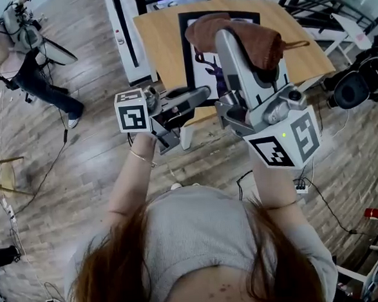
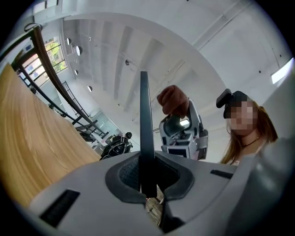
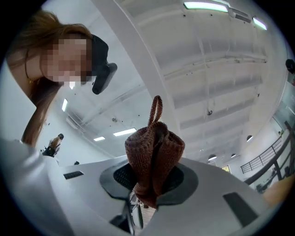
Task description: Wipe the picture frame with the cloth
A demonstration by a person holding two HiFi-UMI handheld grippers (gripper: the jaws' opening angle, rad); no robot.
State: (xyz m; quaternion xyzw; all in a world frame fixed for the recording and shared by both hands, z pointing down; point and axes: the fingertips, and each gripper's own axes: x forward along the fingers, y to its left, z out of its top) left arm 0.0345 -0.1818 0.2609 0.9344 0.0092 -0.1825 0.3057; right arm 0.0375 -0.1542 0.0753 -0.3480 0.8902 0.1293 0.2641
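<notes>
The picture frame (image 1: 187, 53), black-edged with a white mat and a purple print, is held up over the wooden table (image 1: 161, 33). My left gripper (image 1: 200, 96) is shut on its lower edge. In the left gripper view the frame (image 2: 144, 124) stands edge-on between the jaws of the left gripper (image 2: 147, 184). My right gripper (image 1: 232, 47) is shut on the brown cloth (image 1: 242, 40), which drapes in front of the frame's upper part. In the right gripper view the bunched cloth (image 3: 154, 154) rises from the right gripper (image 3: 148, 186). The left gripper view also shows the right gripper (image 2: 182, 133) with the cloth (image 2: 174, 100).
The table edge (image 2: 32, 138) lies left of the frame. Another person (image 1: 21, 59) stands at the far left on the wooden floor. A black chair (image 1: 358, 83) is at the right, and a power strip (image 1: 300, 186) with cables lies on the floor.
</notes>
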